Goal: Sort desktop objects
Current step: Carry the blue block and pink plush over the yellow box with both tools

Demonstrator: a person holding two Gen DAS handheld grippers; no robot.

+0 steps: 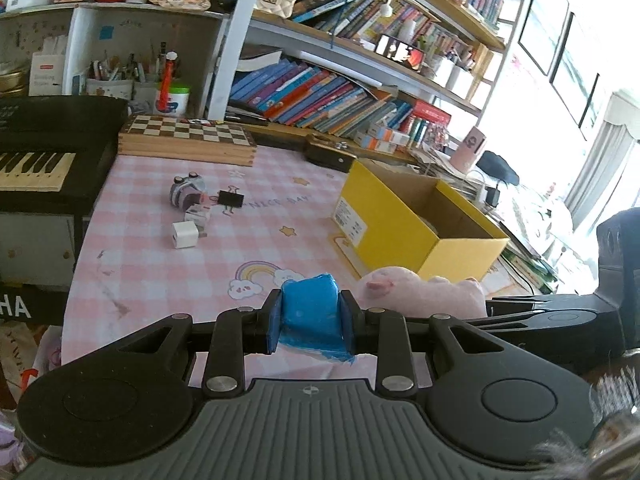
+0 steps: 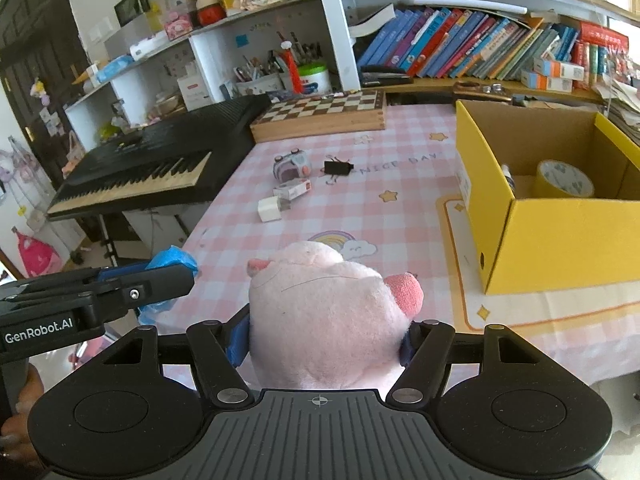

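the desk (image 2: 400, 216), covered in a pink-and-white checked cloth, carries everything to be sorted. the open yellow cardboard box (image 2: 552, 240) stands at its right side, and it looks like the collecting bin, since a roll of yellow tape (image 2: 566, 178) already lies inside. the soft pink plush pig toy (image 2: 324, 312) is pinched at its body between the pads of the right claw (image 2: 324, 344), lifted near the desk's front edge, just left of the box, probably so it can go in next. the small blue plastic-wrapped packet (image 1: 310, 310) is squeezed in the left claw (image 1: 308, 320), whose pads press tight on both sides; it hangs beside the pig, likely waiting its turn. farther back, well apart from both claws, a white cube charger (image 1: 184, 234), a black binder clip (image 1: 231, 199) and a small purple toy camera (image 1: 188, 190) lie loose together, not yet sorted.
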